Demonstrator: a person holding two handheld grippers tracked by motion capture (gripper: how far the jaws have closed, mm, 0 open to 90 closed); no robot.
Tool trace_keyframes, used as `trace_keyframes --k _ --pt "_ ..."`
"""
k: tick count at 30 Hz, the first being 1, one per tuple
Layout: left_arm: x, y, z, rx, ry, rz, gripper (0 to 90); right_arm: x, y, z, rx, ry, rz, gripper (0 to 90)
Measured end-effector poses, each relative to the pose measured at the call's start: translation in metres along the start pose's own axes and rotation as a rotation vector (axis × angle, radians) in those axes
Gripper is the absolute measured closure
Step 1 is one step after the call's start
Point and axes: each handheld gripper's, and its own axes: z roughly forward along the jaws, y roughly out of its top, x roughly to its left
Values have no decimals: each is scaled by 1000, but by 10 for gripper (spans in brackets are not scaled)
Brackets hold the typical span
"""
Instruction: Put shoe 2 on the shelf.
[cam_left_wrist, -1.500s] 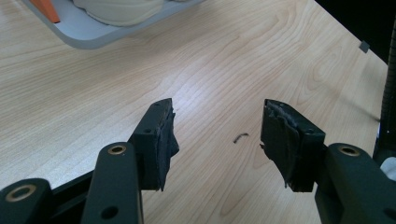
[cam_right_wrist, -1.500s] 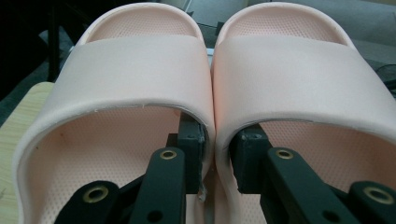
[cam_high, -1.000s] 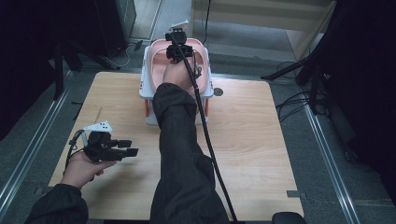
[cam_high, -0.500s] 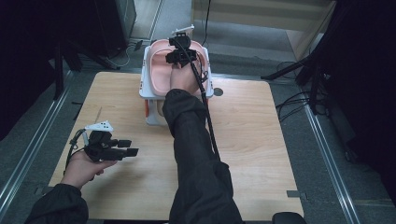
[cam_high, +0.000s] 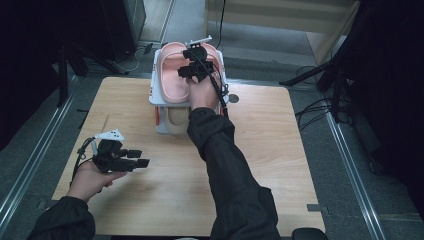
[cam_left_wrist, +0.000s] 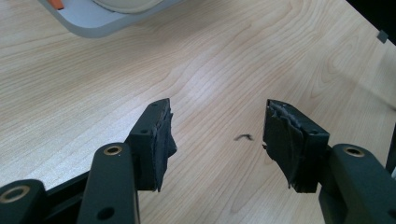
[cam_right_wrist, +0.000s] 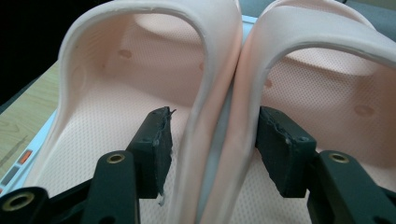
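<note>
A pair of pink slippers (cam_high: 185, 72) lies side by side on the top shelf of a small white rack (cam_high: 156, 100) at the far edge of the desk (cam_high: 280, 165). The right gripper (cam_right_wrist: 211, 135) straddles their two touching inner walls, its jaws having just been opening, the left pad clear of the wall, probably releasing both slippers as one bundle. The left gripper (cam_left_wrist: 217, 140) hovers wide and empty above bare desk, apparently idle.

Your right hand (cam_high: 202, 92) and tongs (cam_high: 196, 67) cover part of the right slipper (cam_high: 214, 52) on the rack (cam_high: 156, 97). Under the rack's top, a beige thing (cam_high: 176, 116) sits half hidden, and whether your pads (cam_right_wrist: 156, 140) touch the straps (cam_right_wrist: 219, 93) can't be told.
</note>
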Motion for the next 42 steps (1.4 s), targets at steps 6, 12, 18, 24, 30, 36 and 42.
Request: trace_keyframes --k 6,12,18,24,30,36,42 --pt "0 2 5 9 -1 3 418 -4 -8 -8 5 17 -34 483" --pt "2 5 9 25 -5 -4 405 -2 -15 -19 -23 48 -65 504" --pt "3 8 12 29 -9 -11 388 2 -21 -34 -46 120 -57 516" --pt "5 11 16 40 -13 -11 377 6 -30 -48 -49 177 -78 516" --pt "6 14 19 47 -14 -13 376 10 -39 -59 -44 198 -155 517" --pt "7 17 22 50 -14 -25 371 9 -55 -72 -38 258 -166 529" --pt "9 21 27 53 -10 -35 371 4 -77 -84 -50 310 -168 530"
